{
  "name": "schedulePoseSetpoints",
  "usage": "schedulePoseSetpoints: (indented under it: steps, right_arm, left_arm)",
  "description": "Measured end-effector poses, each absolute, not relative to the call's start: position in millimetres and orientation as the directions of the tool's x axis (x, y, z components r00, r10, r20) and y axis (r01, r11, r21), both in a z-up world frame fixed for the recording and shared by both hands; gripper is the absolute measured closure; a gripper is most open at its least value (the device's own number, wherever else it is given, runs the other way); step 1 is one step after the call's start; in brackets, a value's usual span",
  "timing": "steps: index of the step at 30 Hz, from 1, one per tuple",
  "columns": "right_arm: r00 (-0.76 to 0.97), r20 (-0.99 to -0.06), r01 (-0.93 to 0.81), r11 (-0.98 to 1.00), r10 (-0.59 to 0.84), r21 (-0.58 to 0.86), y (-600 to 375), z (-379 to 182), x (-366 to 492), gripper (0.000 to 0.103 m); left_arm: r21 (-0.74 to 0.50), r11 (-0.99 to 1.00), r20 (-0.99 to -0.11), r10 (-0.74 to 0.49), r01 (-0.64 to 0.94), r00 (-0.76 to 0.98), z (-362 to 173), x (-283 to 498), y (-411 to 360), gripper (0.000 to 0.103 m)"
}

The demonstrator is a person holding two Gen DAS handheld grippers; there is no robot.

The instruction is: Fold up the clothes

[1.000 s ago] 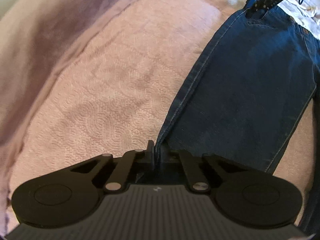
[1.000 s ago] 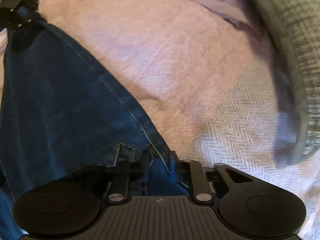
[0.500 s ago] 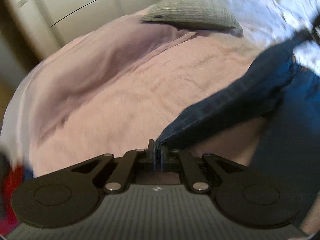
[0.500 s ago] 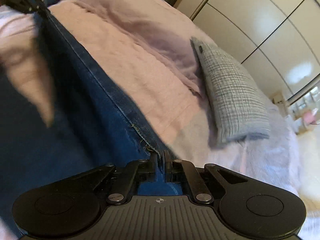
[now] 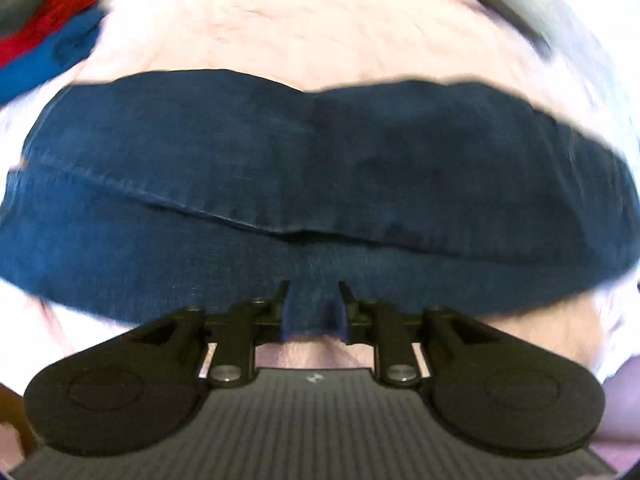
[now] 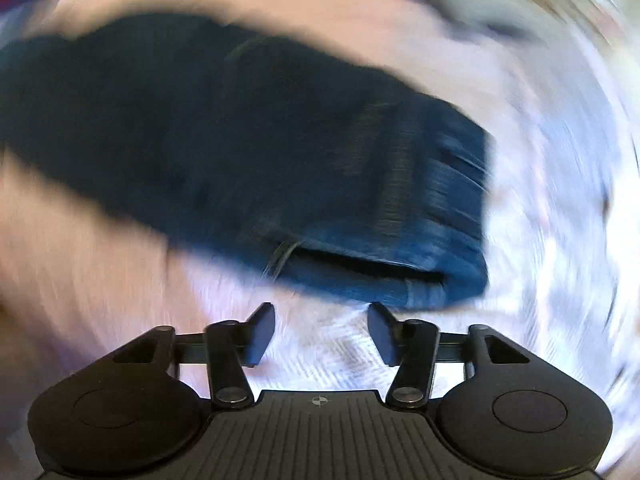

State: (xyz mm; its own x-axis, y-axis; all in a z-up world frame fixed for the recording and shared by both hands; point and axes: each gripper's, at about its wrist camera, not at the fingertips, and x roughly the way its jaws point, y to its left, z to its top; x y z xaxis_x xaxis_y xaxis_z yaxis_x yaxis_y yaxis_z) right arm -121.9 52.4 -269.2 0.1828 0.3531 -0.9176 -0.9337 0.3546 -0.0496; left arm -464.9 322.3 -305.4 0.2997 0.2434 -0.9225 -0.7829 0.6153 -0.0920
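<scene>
Letting go is the business of this moment: the dark blue denim jeans (image 5: 320, 168) lie doubled over on the pale pink quilted bedspread (image 5: 304, 32), and both tools are releasing the edge they carried across. In the left wrist view the upper layer's stitched hem runs across the jeans just short of the near edge, which reads as one half laid over the other so the fold sits on the far side.

The left gripper (image 5: 313, 292) has its jaws opening, parted only a little, with a tab of denim between them; the pads look clear of the cloth on both sides, so I judge the grip already given up, the cloth simply not yet slipped free. It hangs over the near edge of the jeans because that is where the carried layer had to land.

The right gripper (image 6: 321, 322) also has its jaws opening, and much wider, with nothing between them, only bedspread below. It stands just off the near edge of the jeans, by the end with the seams and a pocket-like slit (image 6: 368, 264), though heavy blur makes that detail unsure.

Beyond the jeans, at the far left, lies a red and blue bundle of cloth (image 5: 44, 40), apparently waiting its turn.
</scene>
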Motion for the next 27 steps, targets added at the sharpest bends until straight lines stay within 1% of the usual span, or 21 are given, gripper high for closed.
schedulePoseSetpoints:
  steps: [1, 3, 5, 7, 9, 15, 19, 21, 22, 24, 25, 26, 27]
  right_arm:
    - [0.150, -0.905, -0.883, 0.465, 0.397, 0.058, 52.2, -265.4, -103.5, 0.049]
    - [0.103, -0.858, -0.691, 0.656, 0.504, 0.303, 40.9, -265.3, -64.6, 0.049]
    - [0.098, -0.797, -0.439, 0.744, 0.596, 0.503, 22.5, -276.9, -39.2, 0.049]
    - [0.124, -0.747, -0.219, 0.752, 0.653, 0.621, 10.0, -292.2, -21.6, 0.049]
    - [0.153, -0.726, -0.130, 0.742, 0.670, 0.657, 5.3, -301.7, -12.7, 0.049]
    - [0.186, -0.728, -0.148, 0.751, 0.660, 0.644, 6.2, -309.4, -4.1, 0.049]
    - [0.200, -0.728, -0.138, 0.755, 0.656, 0.642, 2.3, -309.4, 2.3, 0.049]
    - [0.202, -0.728, -0.124, 0.755, 0.655, 0.644, 3.6, -314.3, 5.6, 0.049]
    - [0.204, -0.729, -0.122, 0.756, 0.654, 0.644, 3.9, -315.0, 7.2, 0.049]
    - [0.208, -0.730, -0.122, 0.758, 0.651, 0.641, 4.3, -314.6, 10.2, 0.049]
    - [0.210, -0.730, -0.122, 0.758, 0.650, 0.640, 4.5, -314.4, 11.8, 0.056]
    - [0.212, -0.731, -0.122, 0.759, 0.649, 0.639, 4.8, -314.2, 13.3, 0.080]
    - [0.214, -0.731, -0.122, 0.760, 0.648, 0.638, 5.0, -314.0, 14.8, 0.082]
  left_arm:
    - [-0.117, 0.571, -0.916, 0.253, -0.813, 0.310, -305.1, -466.0, 327.1, 0.079]
    - [-0.181, 0.478, -0.902, 0.267, -0.860, 0.338, -305.9, -473.6, 334.4, 0.078]
    - [-0.261, 0.381, -0.888, 0.266, -0.887, 0.376, -308.3, -480.9, 344.7, 0.077]
    - [-0.314, 0.290, -0.880, 0.270, -0.904, 0.392, -313.7, -486.2, 353.5, 0.077]
    - [-0.340, 0.215, -0.876, 0.282, -0.916, 0.391, -318.7, -493.7, 359.3, 0.077]
    - [-0.352, 0.034, -0.872, 0.353, -0.935, 0.340, -326.3, -517.6, 381.5, 0.076]
    - [-0.365, -0.043, -0.861, 0.396, -0.930, 0.320, -335.7, -526.9, 405.9, 0.075]
    - [-0.368, -0.074, -0.865, 0.393, -0.927, 0.312, -343.3, -526.2, 418.1, 0.074]
    - [-0.371, -0.087, -0.868, 0.388, -0.925, 0.311, -347.7, -525.5, 423.9, 0.075]
    - [-0.373, -0.095, -0.870, 0.383, -0.923, 0.311, -352.2, -524.2, 429.9, 0.081]
    - [-0.371, -0.084, -0.865, 0.393, -0.925, 0.311, -350.4, -523.8, 431.3, 0.097]
    - [-0.369, -0.071, -0.860, 0.405, -0.927, 0.311, -348.0, -523.5, 432.4, 0.100]
    - [-0.372, -0.045, -0.841, 0.438, -0.927, 0.316, -340.0, -523.7, 429.6, 0.100]
